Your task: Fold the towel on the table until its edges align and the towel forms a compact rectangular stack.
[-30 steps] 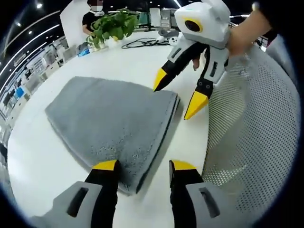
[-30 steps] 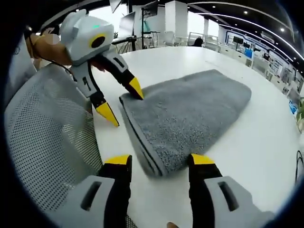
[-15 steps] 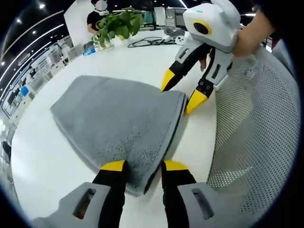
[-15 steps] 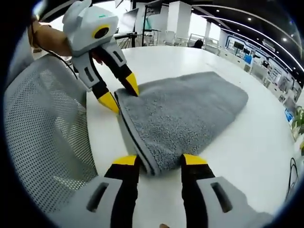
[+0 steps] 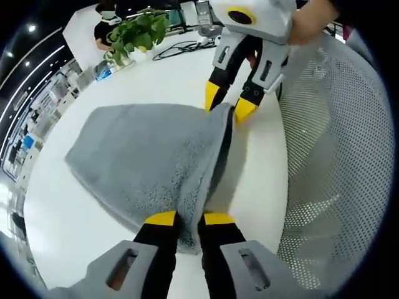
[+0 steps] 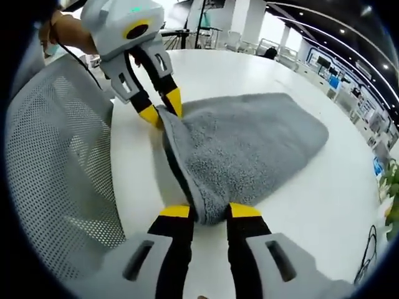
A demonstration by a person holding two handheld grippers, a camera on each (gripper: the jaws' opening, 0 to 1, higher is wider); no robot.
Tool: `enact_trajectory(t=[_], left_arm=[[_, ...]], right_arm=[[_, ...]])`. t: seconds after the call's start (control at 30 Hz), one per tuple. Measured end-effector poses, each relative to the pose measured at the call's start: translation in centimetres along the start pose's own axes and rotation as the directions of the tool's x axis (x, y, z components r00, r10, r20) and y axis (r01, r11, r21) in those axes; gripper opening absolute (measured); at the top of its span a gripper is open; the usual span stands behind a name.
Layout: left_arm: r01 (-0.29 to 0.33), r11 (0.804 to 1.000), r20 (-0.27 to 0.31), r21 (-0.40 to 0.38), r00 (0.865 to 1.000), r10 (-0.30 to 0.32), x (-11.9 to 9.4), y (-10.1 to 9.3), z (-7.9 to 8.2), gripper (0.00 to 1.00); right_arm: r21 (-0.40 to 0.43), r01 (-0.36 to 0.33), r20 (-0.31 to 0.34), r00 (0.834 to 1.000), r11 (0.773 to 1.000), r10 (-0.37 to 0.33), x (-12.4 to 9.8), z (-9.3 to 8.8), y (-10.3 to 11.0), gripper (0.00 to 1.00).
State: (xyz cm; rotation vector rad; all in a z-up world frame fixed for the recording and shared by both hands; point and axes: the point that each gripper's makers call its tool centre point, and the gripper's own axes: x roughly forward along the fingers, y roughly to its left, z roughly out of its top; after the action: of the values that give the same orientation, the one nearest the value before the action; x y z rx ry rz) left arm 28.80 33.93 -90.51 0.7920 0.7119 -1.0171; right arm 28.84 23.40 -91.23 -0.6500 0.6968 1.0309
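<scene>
A grey folded towel [image 5: 146, 159] [image 6: 249, 146] lies on the round white table [image 5: 68, 224] [image 6: 312, 205]. My left gripper [image 5: 186, 218] is shut on one corner of the towel's near edge, and it appears from the left in the right gripper view [image 6: 161, 106]. My right gripper [image 6: 208, 211] is shut on the other corner of that same edge, and it appears from the upper right in the left gripper view [image 5: 227, 103]. Between the two corners the layered edge is raised off the table.
A white mesh chair back [image 5: 336, 156] [image 6: 59, 168] stands close beside the towel's gripped edge. A potted plant [image 5: 134, 34] and dark cables [image 5: 181, 50] sit at the far side of the table. A person [image 5: 105, 25] stands beyond it.
Both grippers went from open beside the towel corners to shut on them. The gripped edge has lifted off the table.
</scene>
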Motion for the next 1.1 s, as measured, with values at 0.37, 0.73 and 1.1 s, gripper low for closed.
enact_trajectory(t=[0.37,0.73,1.1], left_arm=[[0.097,0.994,0.021,-0.050,0.995,-0.096,0.3,0.4,-0.2,0.10],[0.108,0.992,0.045,-0.065,0.993,-0.105,0.5,0.3,-0.3,0.10],[0.110,0.991,0.050,-0.080,0.993,-0.106,0.3,0.5,-0.1,0.09]], right_arm=[[-0.274,0.075,-0.023,0.996,0.959,-0.084,-0.5,0.5,0.2,0.21],[-0.532,0.047,-0.040,0.996,0.846,-0.081,-0.4,0.3,1.0,0.16],[-0.308,-0.043,-0.012,0.999,0.950,0.041,-0.9,1.2,0.2,0.10]])
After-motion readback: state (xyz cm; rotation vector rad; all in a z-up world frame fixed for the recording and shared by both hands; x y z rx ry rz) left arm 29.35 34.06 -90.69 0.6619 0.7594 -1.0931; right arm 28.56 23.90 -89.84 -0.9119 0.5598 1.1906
